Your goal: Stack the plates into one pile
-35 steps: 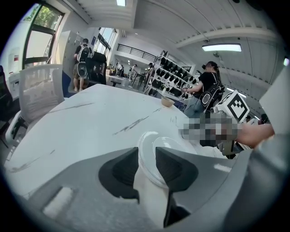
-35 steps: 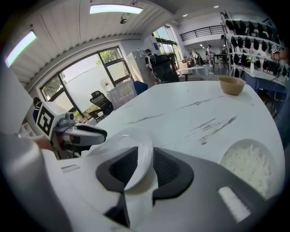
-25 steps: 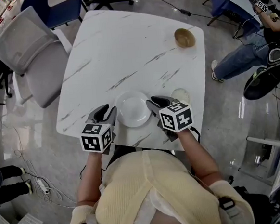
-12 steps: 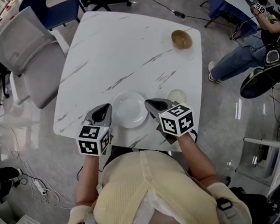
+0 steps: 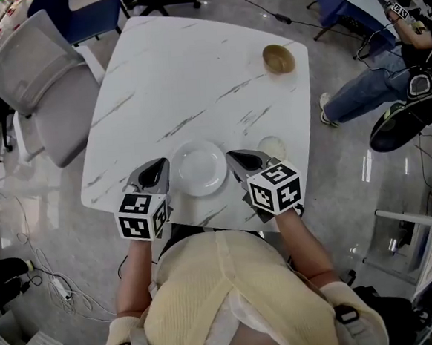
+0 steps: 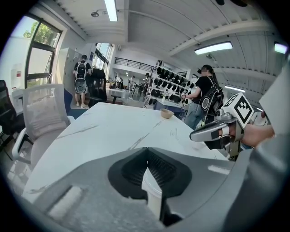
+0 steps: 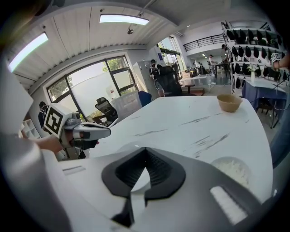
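Observation:
A white plate [image 5: 198,168] lies flat near the front edge of the marble table [image 5: 186,73]. My left gripper [image 5: 160,167] hangs just left of its rim, jaws shut and empty. My right gripper [image 5: 233,158] hangs just right of the rim, also shut on nothing. A smaller pale plate [image 5: 273,147] lies beyond the right gripper and shows again as the small plate [image 7: 231,168] in the right gripper view. In the left gripper view my closed left gripper [image 6: 146,152] faces across the table, with the right gripper [image 6: 213,131] off to the side. The right gripper [image 7: 145,152] shows closed too.
A tan bowl [image 5: 278,59] stands at the table's far right corner. A grey chair [image 5: 45,85] is at the table's left side. A seated person's legs [image 5: 366,93] are to the right. Cables lie on the floor at the left.
Both grippers' jaws have closed from open. Both hands have lifted a little beside the white plate, which stays in place on the table.

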{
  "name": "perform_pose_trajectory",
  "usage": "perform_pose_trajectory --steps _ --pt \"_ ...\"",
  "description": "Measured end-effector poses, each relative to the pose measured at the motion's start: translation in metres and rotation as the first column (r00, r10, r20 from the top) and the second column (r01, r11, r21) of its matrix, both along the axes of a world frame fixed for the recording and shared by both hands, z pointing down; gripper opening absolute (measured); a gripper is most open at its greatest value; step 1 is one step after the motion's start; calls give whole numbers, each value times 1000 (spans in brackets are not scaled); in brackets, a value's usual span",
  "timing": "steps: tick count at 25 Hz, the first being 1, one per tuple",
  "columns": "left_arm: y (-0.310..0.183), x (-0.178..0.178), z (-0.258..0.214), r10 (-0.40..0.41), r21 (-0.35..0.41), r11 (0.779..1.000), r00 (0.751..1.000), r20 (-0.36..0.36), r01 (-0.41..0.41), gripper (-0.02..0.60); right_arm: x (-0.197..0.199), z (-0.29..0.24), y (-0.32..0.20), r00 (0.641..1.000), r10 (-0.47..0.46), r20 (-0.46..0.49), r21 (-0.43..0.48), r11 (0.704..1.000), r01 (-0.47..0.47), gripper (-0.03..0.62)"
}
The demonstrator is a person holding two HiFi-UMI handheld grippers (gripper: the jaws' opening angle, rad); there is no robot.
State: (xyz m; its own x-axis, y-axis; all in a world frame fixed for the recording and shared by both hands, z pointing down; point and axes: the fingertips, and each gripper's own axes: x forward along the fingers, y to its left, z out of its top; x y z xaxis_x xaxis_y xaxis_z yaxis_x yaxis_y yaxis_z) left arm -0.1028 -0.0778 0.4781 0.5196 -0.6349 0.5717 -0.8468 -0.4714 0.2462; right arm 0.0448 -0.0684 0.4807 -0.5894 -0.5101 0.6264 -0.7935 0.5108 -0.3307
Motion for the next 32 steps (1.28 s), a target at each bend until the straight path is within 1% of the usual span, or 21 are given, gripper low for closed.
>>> perform_pose_trajectory --steps 9,14,22,28,32 --pt "-3 -11 -22 -32 49 998 999 -11 33 2 7 -17 -1 999 33 16 30 999 -33 2" --pt "-11 -17 -32 -33 75 997 999 -3 33 2 9 -24 -7 997 65 32 62 996 -67 2" --pt "-22 -29 -40 -40 98 994 999 14 39 2 9 -28 -8 996 80 33 78 994 -82 2" --pt "-21 -25 -43 -18 104 994 1000 16 16 2 8 -31 -5 995 88 47 76 993 -91 2" --pt "-20 -15 -43 26 99 995 1000 -4 -26 2 6 -32 -4 993 96 70 70 992 -101 2"
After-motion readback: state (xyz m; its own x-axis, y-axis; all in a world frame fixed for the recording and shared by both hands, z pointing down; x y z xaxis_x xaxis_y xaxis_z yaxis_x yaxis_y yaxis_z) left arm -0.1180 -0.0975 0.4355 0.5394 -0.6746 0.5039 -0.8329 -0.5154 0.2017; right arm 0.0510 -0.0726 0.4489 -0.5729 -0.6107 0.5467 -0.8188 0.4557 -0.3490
